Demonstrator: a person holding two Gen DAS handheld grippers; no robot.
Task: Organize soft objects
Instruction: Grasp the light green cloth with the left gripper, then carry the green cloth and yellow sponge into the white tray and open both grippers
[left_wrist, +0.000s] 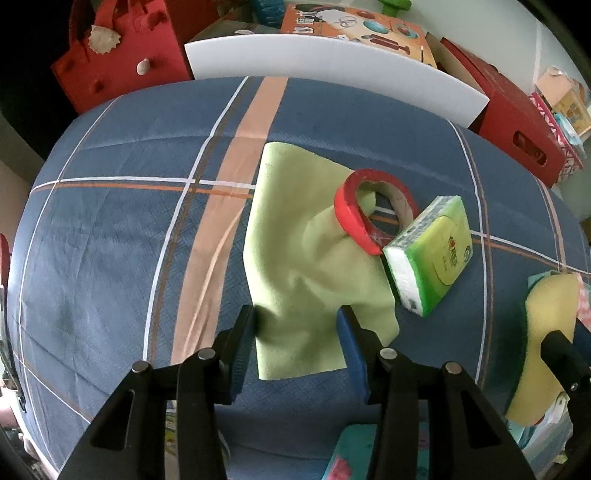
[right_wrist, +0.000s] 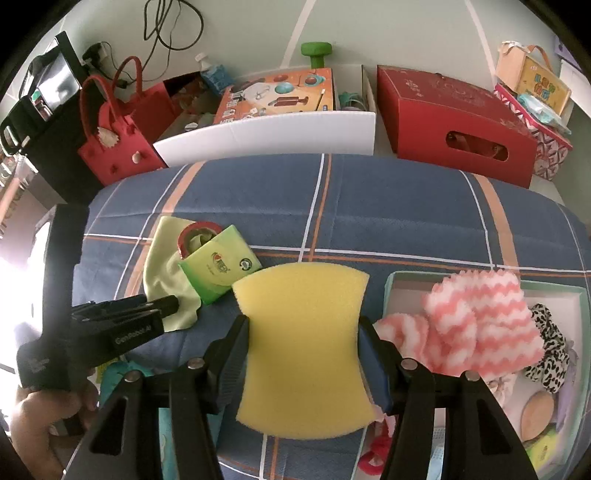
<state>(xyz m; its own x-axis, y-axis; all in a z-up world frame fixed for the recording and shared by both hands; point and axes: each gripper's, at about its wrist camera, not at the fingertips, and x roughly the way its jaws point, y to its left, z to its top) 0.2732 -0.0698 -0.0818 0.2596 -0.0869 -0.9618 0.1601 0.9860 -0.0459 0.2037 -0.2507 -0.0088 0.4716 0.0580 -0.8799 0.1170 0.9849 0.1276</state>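
Observation:
A light green cloth (left_wrist: 295, 258) lies on the blue plaid bed cover (left_wrist: 129, 240). My left gripper (left_wrist: 297, 317) is open, its jaws on either side of the cloth's near edge. A red tape roll (left_wrist: 354, 218) rests on the cloth and leans on a green tissue pack (left_wrist: 432, 254). My right gripper (right_wrist: 303, 325) is shut on a yellow sponge (right_wrist: 301, 347), held above the bed; the sponge also shows in the left wrist view (left_wrist: 546, 339). A pale green box (right_wrist: 395, 291) at the right holds a pink-and-white fluffy cloth (right_wrist: 476, 321) and a leopard-print scrunchie (right_wrist: 550, 350).
Behind the bed stand a red felt bag (right_wrist: 118, 147), a white bin (right_wrist: 273, 136) with an orange box (right_wrist: 280, 92), and a red carton (right_wrist: 454, 122). The left gripper's body (right_wrist: 122, 332) shows at the right wrist view's left. A teal item (left_wrist: 354, 454) lies at the near edge.

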